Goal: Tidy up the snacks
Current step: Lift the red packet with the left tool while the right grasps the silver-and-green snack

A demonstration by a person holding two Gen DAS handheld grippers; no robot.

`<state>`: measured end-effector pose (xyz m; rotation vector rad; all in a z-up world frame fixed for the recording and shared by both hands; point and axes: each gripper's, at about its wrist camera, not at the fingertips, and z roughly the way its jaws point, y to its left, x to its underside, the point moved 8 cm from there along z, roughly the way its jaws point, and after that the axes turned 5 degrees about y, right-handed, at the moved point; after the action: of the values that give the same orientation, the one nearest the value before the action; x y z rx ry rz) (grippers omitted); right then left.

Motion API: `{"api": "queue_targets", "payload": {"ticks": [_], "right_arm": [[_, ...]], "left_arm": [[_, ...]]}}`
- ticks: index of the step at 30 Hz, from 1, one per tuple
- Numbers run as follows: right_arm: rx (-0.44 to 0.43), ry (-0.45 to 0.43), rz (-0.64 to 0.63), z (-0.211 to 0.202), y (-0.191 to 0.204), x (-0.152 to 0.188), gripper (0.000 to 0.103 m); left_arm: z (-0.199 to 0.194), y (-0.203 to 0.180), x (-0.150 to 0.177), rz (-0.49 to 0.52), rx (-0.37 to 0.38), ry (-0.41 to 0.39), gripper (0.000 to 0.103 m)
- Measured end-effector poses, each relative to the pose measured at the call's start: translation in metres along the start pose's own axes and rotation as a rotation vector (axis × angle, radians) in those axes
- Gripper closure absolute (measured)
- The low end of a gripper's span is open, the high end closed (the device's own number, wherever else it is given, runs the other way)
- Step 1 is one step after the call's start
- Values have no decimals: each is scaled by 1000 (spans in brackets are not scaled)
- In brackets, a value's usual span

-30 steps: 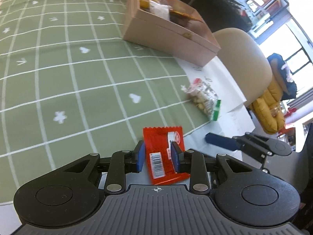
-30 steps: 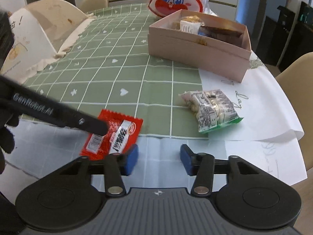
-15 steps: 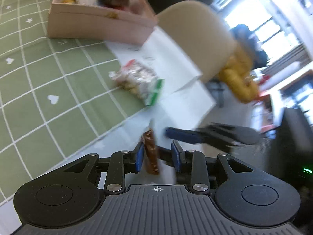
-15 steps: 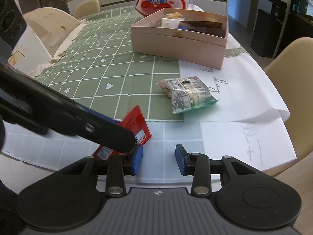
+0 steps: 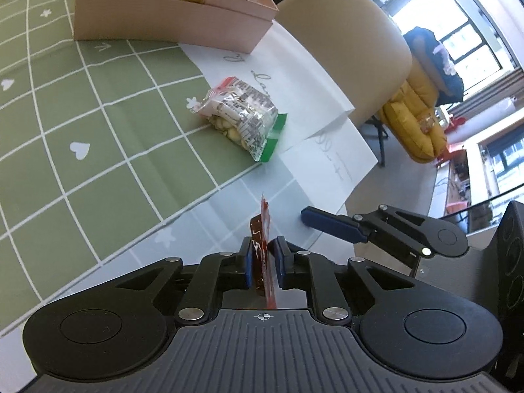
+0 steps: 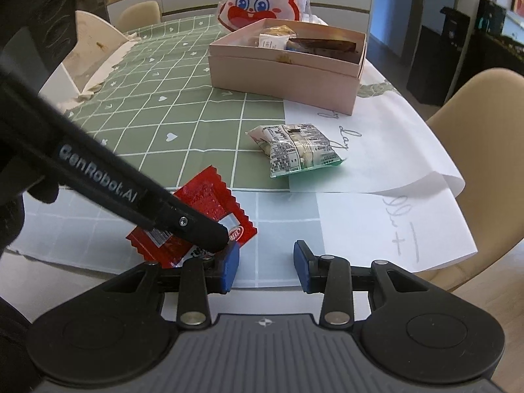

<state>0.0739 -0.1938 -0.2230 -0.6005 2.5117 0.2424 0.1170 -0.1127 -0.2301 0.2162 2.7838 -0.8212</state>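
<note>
A red snack packet (image 5: 262, 229) stands edge-on between the blue pads of my left gripper (image 5: 263, 245), whose jaws are closing and pinch it. In the right wrist view the same packet (image 6: 209, 196) hangs tilted just above the table's near edge, under the left gripper's black finger (image 6: 183, 219). My right gripper (image 6: 266, 255) is open beside it, nothing between its pads. A clear packet of pale snacks with a green edge (image 6: 294, 150) lies flat further in. Behind it stands the open pink box (image 6: 281, 78) holding several snacks.
A bunny-faced bag (image 6: 262, 0) sits behind the box. White paper sheets (image 6: 393, 163) overhang the table's right edge, next to a beige chair (image 6: 484, 114). A white cardboard piece (image 6: 88, 59) lies at the far left on the green checked cloth (image 6: 157, 104).
The red packet lay flat on the table; now it is lifted and turned edge-on, and the left jaws have narrowed onto it. The right jaws narrowed a little.
</note>
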Motion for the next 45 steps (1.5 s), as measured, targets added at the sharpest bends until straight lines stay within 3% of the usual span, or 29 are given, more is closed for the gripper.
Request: {"api": "queue_targets", "payload": {"ticks": [4, 11, 13, 15, 17, 28, 36, 40, 45], "right_arm": [[1, 2, -2, 0, -1, -1, 66], [-28, 6, -19, 6, 12, -11, 60], [-46, 11, -40, 9, 20, -15, 59], [-58, 12, -62, 11, 28, -18, 56], [-55, 14, -85, 13, 33, -19, 48], [-45, 5, -74, 10, 28, -13, 40], [-18, -5, -57, 9, 20, -10, 32], [20, -106, 9, -8, -2, -32, 32], [70, -133, -33, 6, -20, -70, 30]], "left_arm": [[-2, 3, 1, -36, 17, -5, 90], [-23, 11, 1, -2, -32, -32, 90], [-34, 16, -2, 12, -70, -57, 90], [-44, 17, -5, 75, -162, -84, 90], [-47, 14, -7, 133, -211, -87, 91], [-17, 10, -1, 123, -146, -17, 88], [-20, 26, 2, 18, -114, -34, 90], [-35, 31, 8, 12, -123, -57, 90], [-38, 37, 15, -15, -100, -57, 90]]}}
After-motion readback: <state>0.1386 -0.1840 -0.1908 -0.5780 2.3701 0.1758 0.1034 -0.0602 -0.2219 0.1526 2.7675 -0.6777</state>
